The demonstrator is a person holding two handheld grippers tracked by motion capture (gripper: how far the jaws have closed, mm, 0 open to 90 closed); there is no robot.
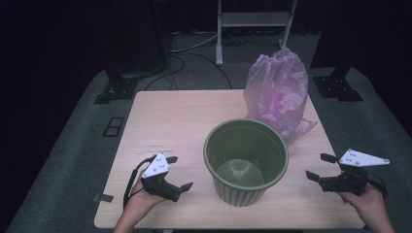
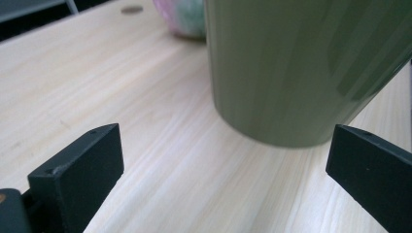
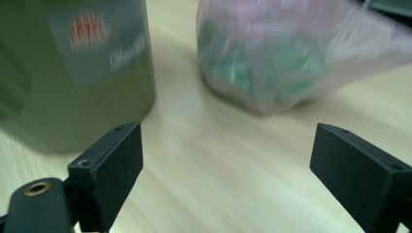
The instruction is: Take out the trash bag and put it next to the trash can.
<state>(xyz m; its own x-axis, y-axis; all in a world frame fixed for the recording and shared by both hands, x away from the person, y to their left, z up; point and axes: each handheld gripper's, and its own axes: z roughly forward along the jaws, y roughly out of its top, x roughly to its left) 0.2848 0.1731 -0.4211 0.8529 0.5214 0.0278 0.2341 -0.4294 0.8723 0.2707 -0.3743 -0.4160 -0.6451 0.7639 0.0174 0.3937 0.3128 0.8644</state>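
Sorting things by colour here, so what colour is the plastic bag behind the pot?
Translucent pink, best seen in the high view: the plastic bag stands behind the pot.

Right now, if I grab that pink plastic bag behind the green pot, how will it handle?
The pink bag looks thin and crumpled, so it will probably flop and sag. Its see-through film seems loosely filled, likely light. Pushed, it would probably slide or deform rather than roll.
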